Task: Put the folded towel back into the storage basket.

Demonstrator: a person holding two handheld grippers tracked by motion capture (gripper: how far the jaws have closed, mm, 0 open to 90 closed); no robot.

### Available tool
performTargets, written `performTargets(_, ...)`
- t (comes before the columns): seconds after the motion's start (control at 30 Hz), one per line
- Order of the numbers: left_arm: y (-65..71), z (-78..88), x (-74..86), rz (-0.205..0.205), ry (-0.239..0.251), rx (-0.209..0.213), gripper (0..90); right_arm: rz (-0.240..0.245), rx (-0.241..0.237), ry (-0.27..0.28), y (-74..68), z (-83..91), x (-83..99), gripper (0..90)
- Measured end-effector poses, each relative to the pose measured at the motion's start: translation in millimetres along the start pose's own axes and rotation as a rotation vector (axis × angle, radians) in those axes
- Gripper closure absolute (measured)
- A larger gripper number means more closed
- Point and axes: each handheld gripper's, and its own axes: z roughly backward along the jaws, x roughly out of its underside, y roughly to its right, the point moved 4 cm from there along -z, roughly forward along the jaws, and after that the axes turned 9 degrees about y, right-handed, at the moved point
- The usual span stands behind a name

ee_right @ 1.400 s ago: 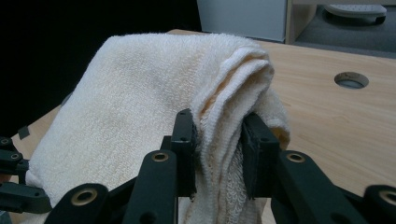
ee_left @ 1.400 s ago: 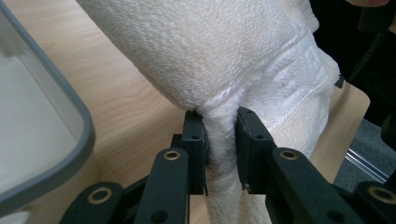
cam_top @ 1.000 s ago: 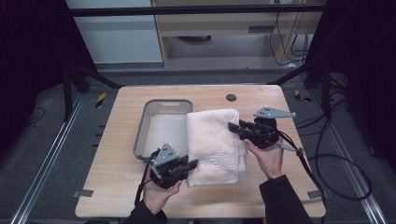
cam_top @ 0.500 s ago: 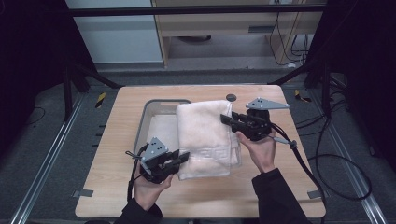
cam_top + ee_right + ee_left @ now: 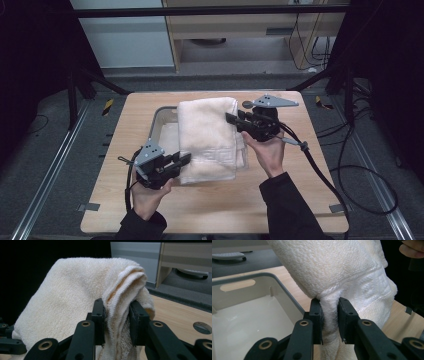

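Note:
A folded cream towel (image 5: 207, 137) hangs lifted between both grippers, over the right part of a grey tray (image 5: 161, 120). My left gripper (image 5: 185, 159) is shut on the towel's near left corner; in the left gripper view its pads (image 5: 317, 315) pinch a thick fold of towel (image 5: 342, 272) beside the tray (image 5: 249, 315). My right gripper (image 5: 231, 119) is shut on the towel's far right edge; the right gripper view shows the layered towel (image 5: 75, 297) squeezed between its pads (image 5: 136, 315).
The wooden table (image 5: 300, 200) carries the tray at centre left. A round dark hole (image 5: 202, 328) lies in the tabletop at the back right. Cables (image 5: 320, 170) trail from the right gripper off the table's right side. A cabinet stands behind the table.
Both grippers have risen and moved left toward the tray, carrying the towel. The towel now hangs off the table and covers more of the tray.

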Motion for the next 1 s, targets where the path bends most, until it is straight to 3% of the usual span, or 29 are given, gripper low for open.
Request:
performTargets(0.4,-11.0,12.7,-12.3,0.022,0.058,-0.022,74.6,0.016,-0.009,0.028,-11.6,-9.5,-16.8,69.9)
performTargets(1.0,-33.4,21.7,-20.4,0.037,0.095,-0.078,74.6,0.026,-0.018,0.032,-22.5,-33.1,-31.2,69.9)
